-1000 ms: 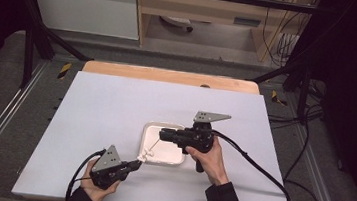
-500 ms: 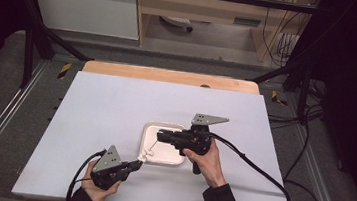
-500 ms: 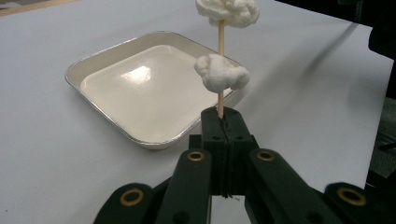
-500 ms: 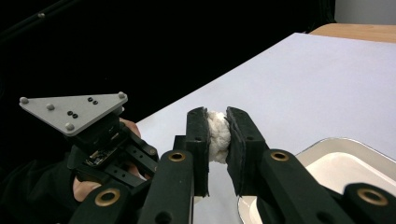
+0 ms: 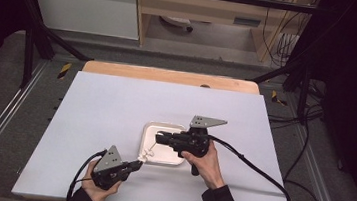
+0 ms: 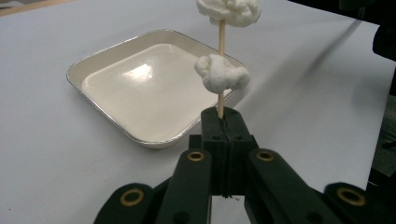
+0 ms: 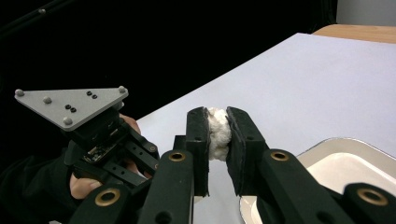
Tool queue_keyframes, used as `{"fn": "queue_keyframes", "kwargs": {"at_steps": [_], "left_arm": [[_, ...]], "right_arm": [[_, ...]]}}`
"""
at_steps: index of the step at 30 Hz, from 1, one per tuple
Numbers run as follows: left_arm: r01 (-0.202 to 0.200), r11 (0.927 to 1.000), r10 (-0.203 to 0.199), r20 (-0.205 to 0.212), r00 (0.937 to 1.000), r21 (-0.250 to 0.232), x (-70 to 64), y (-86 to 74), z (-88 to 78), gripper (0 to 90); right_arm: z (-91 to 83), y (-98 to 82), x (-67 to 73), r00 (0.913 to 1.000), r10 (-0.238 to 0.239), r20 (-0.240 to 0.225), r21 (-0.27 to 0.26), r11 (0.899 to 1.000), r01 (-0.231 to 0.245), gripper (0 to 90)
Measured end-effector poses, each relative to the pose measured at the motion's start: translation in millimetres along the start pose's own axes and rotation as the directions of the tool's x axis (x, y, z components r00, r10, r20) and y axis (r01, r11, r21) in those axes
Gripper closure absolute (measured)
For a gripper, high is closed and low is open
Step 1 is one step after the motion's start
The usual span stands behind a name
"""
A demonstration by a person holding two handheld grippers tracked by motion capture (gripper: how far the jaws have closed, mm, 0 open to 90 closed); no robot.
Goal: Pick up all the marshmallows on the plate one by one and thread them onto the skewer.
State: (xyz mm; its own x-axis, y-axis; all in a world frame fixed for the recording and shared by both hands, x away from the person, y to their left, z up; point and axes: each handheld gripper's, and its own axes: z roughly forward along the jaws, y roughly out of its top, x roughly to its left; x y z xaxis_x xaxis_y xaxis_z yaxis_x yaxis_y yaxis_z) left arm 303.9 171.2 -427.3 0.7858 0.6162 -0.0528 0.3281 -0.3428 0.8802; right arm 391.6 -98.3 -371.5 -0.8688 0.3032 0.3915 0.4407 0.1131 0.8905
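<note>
My left gripper [image 6: 222, 116] is shut on the lower end of a thin wooden skewer [image 6: 221, 42], which stands up from its jaws. Two white fluffy pieces are threaded on it, one [image 6: 222, 74] low and one [image 6: 229, 11] higher. From above, the left gripper [image 5: 135, 165] sits at the near edge of a shallow cream tray [image 5: 173, 156], and the skewer [image 5: 152, 144] slants toward my right gripper [image 5: 157, 137]. The right gripper [image 7: 218, 116] is shut on a white fluffy piece [image 7: 218, 135] near the skewer's upper end. Whether that piece sits on the stick I cannot tell.
The tray [image 6: 93, 70] has nothing in it and lies on a white board [image 5: 116, 104] over a wooden tabletop [image 5: 169, 75]. Cables trail from both grippers toward the near and right edges. A dark metal frame and floor surround the table.
The right gripper has edged slightly left and nearer, toward the skewer's tip. The left gripper and the skewer have stayed in place.
</note>
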Motion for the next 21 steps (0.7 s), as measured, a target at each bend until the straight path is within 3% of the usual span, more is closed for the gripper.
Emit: {"fn": "queue_keyframes", "kwargs": {"at_steps": [21], "left_arm": [[-0.005, 1.0000, 0.005, 0.001, 1.0000, 0.004, -1.3, 1.5, 0.0, 89.3]], "right_arm": [[1.3, -4.6, 4.1, 0.9996, -0.011, -0.026, 0.002, 1.000, 0.011, 80.1]]}}
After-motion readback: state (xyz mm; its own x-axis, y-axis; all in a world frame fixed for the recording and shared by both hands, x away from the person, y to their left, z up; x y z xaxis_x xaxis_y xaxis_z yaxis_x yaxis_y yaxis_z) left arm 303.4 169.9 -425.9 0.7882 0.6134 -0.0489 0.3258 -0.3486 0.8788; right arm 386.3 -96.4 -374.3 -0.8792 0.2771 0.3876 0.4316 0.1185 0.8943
